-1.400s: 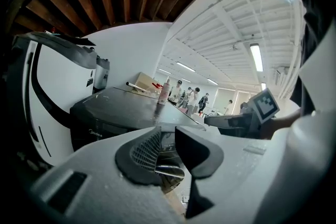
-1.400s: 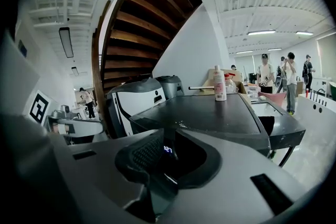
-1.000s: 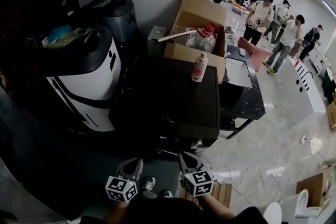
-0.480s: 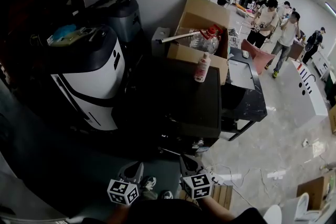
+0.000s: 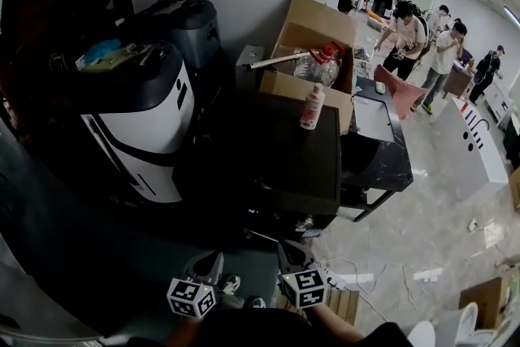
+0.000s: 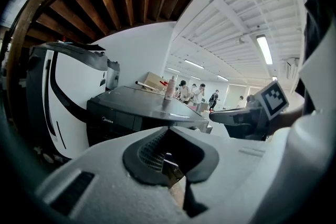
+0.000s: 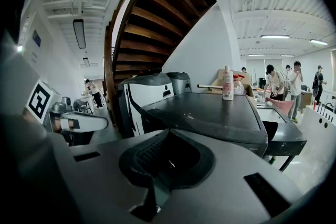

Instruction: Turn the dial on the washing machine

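Observation:
The washing machine (image 5: pixel 280 154) is a black box with a flat top, and a white bottle (image 5: pixel 310 107) stands near its back edge. Its dark front panel (image 6: pixel 134 122) faces me; I cannot make out a dial on it. Both grippers hang low in front of the machine, apart from it. My left gripper (image 5: pixel 205 262) is shut and empty, as its own view (image 6: pixel 167 129) also shows. Beside it my right gripper (image 5: pixel 290 253) is likewise shut on nothing (image 7: pixel 167 132). The machine top (image 7: pixel 210 110) fills the right gripper view ahead.
A white and black appliance (image 5: pixel 142 114) stands left of the washing machine, with a grey unit (image 5: pixel 188 24) behind it. An open cardboard box (image 5: pixel 313 53) sits at the back. A dark low table (image 5: pixel 378 150) is to the right. Several people (image 5: pixel 406 32) stand far off.
The head view has drifted slightly, so the machine sits a little further right in the frame. Both grippers stay shut, low in front of the machine. The distant people have shifted.

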Demonstrator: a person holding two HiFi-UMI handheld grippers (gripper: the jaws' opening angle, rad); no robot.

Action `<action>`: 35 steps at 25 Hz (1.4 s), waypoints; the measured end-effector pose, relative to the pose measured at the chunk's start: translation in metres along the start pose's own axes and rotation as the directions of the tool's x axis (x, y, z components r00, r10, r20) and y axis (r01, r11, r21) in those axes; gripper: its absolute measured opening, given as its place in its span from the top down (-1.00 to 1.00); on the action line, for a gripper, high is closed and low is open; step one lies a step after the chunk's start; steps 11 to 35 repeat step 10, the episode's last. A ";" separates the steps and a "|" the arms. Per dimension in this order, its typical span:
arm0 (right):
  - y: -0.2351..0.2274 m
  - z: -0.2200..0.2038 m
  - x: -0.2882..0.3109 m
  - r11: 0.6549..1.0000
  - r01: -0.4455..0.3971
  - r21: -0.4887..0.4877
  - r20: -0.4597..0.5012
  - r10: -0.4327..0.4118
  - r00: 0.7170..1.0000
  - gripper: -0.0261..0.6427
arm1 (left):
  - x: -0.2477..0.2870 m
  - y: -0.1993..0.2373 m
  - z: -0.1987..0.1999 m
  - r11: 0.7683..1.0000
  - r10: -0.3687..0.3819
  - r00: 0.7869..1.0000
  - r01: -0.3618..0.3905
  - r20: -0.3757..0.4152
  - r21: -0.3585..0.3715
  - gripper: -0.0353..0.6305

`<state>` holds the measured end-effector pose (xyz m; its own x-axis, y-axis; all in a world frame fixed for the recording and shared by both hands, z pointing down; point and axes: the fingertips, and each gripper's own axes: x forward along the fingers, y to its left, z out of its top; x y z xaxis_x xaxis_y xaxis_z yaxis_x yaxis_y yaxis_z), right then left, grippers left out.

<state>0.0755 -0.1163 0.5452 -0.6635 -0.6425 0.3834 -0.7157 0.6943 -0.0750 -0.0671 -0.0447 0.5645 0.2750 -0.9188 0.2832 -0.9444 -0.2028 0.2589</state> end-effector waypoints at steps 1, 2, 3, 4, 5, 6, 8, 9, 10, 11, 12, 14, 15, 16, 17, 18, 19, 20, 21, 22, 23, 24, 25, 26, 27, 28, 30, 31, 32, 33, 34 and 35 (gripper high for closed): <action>-0.001 0.000 0.000 1.000 -0.001 -0.002 0.000 0.001 1.000 0.93 | 0.000 -0.001 0.000 1.000 -0.001 1.000 0.001 0.001 0.000 0.86; -0.001 0.000 -0.001 1.000 -0.002 -0.003 0.000 0.002 1.000 0.93 | 0.001 -0.003 0.000 1.000 -0.002 1.000 0.002 0.002 0.000 0.86; -0.001 0.000 -0.001 1.000 -0.004 -0.003 0.000 0.004 1.000 0.93 | 0.001 -0.004 0.000 1.000 -0.003 1.000 0.003 0.001 0.001 0.86; -0.001 0.000 -0.002 1.000 -0.006 -0.002 0.000 0.006 1.000 0.93 | 0.001 -0.005 0.000 1.000 -0.004 1.000 0.004 0.001 0.002 0.86; -0.002 -0.001 -0.002 1.000 -0.007 -0.002 0.000 0.007 1.000 0.93 | 0.001 -0.005 -0.001 1.000 -0.004 1.000 0.004 0.000 0.003 0.86; -0.002 -0.002 -0.002 1.000 -0.008 -0.002 0.000 0.008 1.000 0.93 | 0.001 -0.005 -0.001 1.000 -0.003 1.000 0.003 -0.001 0.003 0.86; -0.002 -0.002 -0.001 1.000 -0.008 -0.002 -0.002 0.008 1.000 0.93 | 0.003 -0.004 -0.001 1.000 -0.003 1.000 0.003 -0.001 0.004 0.86; -0.003 -0.003 -0.001 1.000 -0.008 -0.002 -0.002 0.008 1.000 0.93 | 0.004 -0.003 -0.001 1.000 -0.003 1.000 0.004 -0.001 0.005 0.86; -0.003 -0.003 0.000 1.000 -0.007 -0.002 -0.003 0.007 1.000 0.93 | 0.004 -0.003 0.000 1.000 -0.004 1.000 0.004 0.000 0.006 0.86; -0.003 -0.003 0.000 1.000 -0.007 -0.002 -0.003 0.007 1.000 0.93 | 0.004 -0.003 0.000 1.000 -0.004 1.000 0.004 0.000 0.006 0.86; -0.003 -0.003 0.000 1.000 -0.007 -0.002 -0.003 0.007 1.000 0.93 | 0.004 -0.003 0.000 1.000 -0.004 1.000 0.004 0.000 0.006 0.86; -0.003 -0.003 0.000 1.000 -0.007 -0.002 -0.003 0.007 1.000 0.93 | 0.004 -0.003 0.000 1.000 -0.004 1.000 0.004 0.000 0.006 0.86; -0.003 -0.003 0.000 1.000 -0.007 -0.002 -0.003 0.007 1.000 0.93 | 0.004 -0.003 0.000 1.000 -0.004 1.000 0.004 0.000 0.006 0.86; -0.003 -0.003 0.000 1.000 -0.007 -0.002 -0.003 0.007 1.000 0.93 | 0.004 -0.003 0.000 1.000 -0.004 1.000 0.004 0.000 0.006 0.86; -0.003 -0.003 0.000 1.000 -0.007 -0.002 -0.003 0.007 1.000 0.93 | 0.004 -0.003 0.000 1.000 -0.004 1.000 0.004 0.000 0.006 0.86; -0.003 -0.003 0.000 1.000 -0.007 -0.002 -0.003 0.007 1.000 0.93 | 0.004 -0.003 0.000 1.000 -0.004 1.000 0.004 0.000 0.006 0.86; -0.003 -0.003 0.000 1.000 -0.007 -0.002 -0.003 0.007 1.000 0.93 | 0.004 -0.003 0.000 1.000 -0.004 1.000 0.004 0.000 0.006 0.86; -0.003 -0.003 0.000 1.000 -0.007 -0.002 -0.003 0.007 1.000 0.93 | 0.004 -0.003 0.000 1.000 -0.004 1.000 0.004 0.000 0.006 0.86; -0.003 -0.003 0.000 1.000 -0.007 -0.002 -0.003 0.007 1.000 0.93 | 0.004 -0.003 0.000 1.000 -0.004 1.000 0.004 0.000 0.006 0.86; -0.003 -0.003 0.000 1.000 -0.007 -0.002 -0.003 0.007 1.000 0.93 | 0.004 -0.003 0.000 1.000 -0.004 1.000 0.004 0.000 0.006 0.86; -0.003 -0.003 0.000 1.000 -0.007 -0.002 -0.003 0.007 1.000 0.93 | 0.004 -0.003 0.000 1.000 -0.004 1.000 0.004 0.000 0.006 0.86; -0.003 -0.003 0.000 1.000 -0.007 -0.002 -0.003 0.007 1.000 0.93 | 0.004 -0.003 0.000 1.000 -0.004 1.000 0.004 0.000 0.006 0.86; -0.003 -0.003 0.000 1.000 -0.007 -0.002 -0.003 0.007 1.000 0.93 | 0.004 -0.003 0.000 1.000 -0.004 1.000 0.004 0.000 0.006 0.86; -0.003 -0.003 0.000 1.000 -0.007 -0.002 -0.003 0.007 1.000 0.93 | 0.004 -0.003 0.000 1.000 -0.004 1.000 0.004 0.000 0.006 0.86; -0.003 -0.003 0.000 1.000 -0.007 -0.002 -0.003 0.007 1.000 0.93 | 0.004 -0.003 0.000 1.000 -0.004 1.000 0.004 0.000 0.006 0.86; -0.003 -0.003 0.000 1.000 -0.007 -0.002 -0.003 0.007 1.000 0.93 | 0.004 -0.003 0.000 1.000 -0.004 1.000 0.004 0.000 0.006 0.86; -0.003 -0.003 0.000 1.000 -0.007 -0.002 -0.003 0.007 1.000 0.93 | 0.004 -0.003 0.000 1.000 -0.004 1.000 0.004 0.000 0.006 0.86; -0.003 -0.003 0.000 1.000 -0.007 -0.002 -0.003 0.007 1.000 0.93 | 0.004 -0.003 0.000 1.000 -0.004 1.000 0.004 0.000 0.006 0.86; -0.003 -0.003 0.000 1.000 -0.007 -0.002 -0.003 0.007 1.000 0.93 | 0.004 -0.003 0.000 1.000 -0.004 1.000 0.004 0.000 0.006 0.86; -0.003 -0.003 0.000 1.000 -0.007 -0.002 -0.003 0.007 1.000 0.93 | 0.004 -0.003 0.000 1.000 -0.004 1.000 0.004 0.000 0.006 0.86; -0.003 -0.003 0.000 1.000 -0.007 -0.002 -0.003 0.007 1.000 0.93 | 0.004 -0.003 0.000 1.000 -0.004 1.000 0.004 0.000 0.006 0.86; -0.003 -0.003 0.000 1.000 -0.007 -0.002 -0.003 0.007 1.000 0.93 | 0.004 -0.003 0.000 1.000 -0.004 1.000 0.004 0.000 0.006 0.86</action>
